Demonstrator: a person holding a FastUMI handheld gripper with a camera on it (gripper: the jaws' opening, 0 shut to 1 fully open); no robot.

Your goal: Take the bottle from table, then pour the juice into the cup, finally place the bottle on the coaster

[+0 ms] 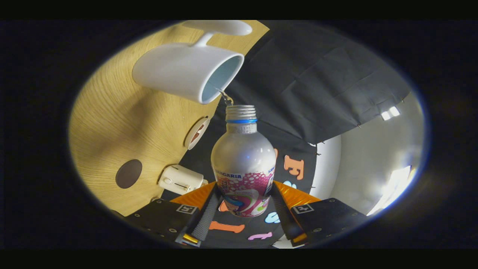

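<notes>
Jaws clamp the slick, rigid aluminium bottle [243, 164] at its labelled waist, trickling juice into the mug [186, 71].

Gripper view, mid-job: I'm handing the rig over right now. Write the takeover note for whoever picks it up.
Tool: shut on the bottle, both fingers pressing its labelled lower body.
Bottle: uncapped, tipped over, its mouth at the rim of the white cup; a thin stream of liquid runs between mouth and rim.
Cup: on the wooden table.
Coaster: dark round disc on the table, bare, beside a small white box.
Done: bottle taken, pour under way.
Left: finish pouring, right the bottle, set it on the coaster, release.
</notes>
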